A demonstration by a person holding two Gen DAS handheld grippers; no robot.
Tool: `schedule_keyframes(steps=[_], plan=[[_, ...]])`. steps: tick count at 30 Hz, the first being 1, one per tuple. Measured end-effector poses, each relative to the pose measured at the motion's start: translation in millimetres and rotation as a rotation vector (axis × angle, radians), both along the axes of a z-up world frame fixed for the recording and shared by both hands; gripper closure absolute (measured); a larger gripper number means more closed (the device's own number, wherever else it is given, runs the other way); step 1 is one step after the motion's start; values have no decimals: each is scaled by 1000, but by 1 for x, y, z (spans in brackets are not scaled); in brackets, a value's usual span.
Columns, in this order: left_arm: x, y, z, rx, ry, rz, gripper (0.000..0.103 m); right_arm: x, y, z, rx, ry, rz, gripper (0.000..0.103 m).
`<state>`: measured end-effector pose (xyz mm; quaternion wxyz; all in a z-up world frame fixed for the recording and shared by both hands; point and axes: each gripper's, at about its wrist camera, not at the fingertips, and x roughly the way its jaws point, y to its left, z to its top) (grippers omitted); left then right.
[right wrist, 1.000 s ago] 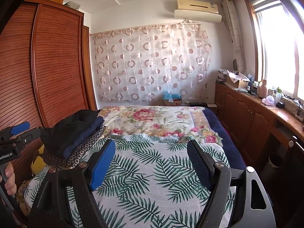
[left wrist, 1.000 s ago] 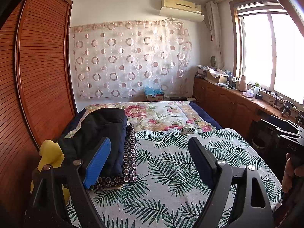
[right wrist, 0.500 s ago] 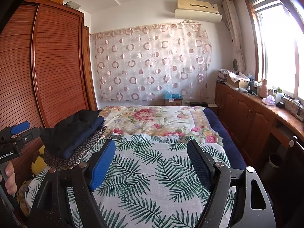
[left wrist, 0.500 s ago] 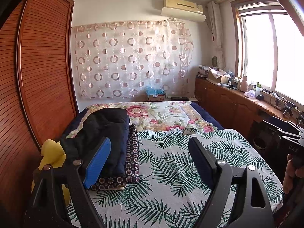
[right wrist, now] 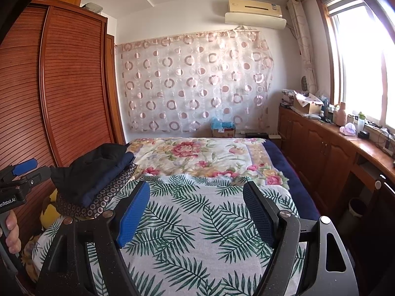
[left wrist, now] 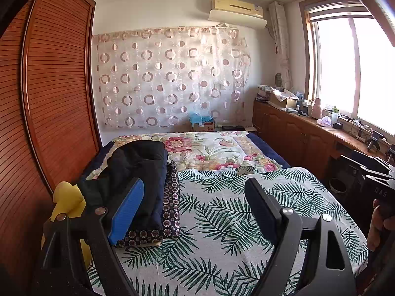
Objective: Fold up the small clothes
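Two grippers, both with jaws spread wide, nothing between pads. Left gripper (left wrist: 195, 192) hovers over green palm-leaf bedspread (left wrist: 222, 212), blue-padded finger (left wrist: 127, 209) in front of clothes pile. Right gripper (right wrist: 196, 202) hovers over same spread, mid-bed. Task's things: stack of folded dark garments (left wrist: 138, 172), black on navy on dotted patterned piece, sits at bed's left edge beside slatted wooden wardrobe (left wrist: 49, 98). No loose unfolded garment visible on spread. Judgement: folding looks finished or paused; whether more clothes wait out of view cannot be told.
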<state>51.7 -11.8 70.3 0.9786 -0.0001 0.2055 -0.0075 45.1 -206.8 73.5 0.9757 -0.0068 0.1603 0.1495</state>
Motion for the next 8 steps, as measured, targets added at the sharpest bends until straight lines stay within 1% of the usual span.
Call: schedule_keyframes(steps=[8], plan=[[0, 0, 0, -1, 0, -2, 19, 2, -3, -1, 3, -1, 1, 24]])
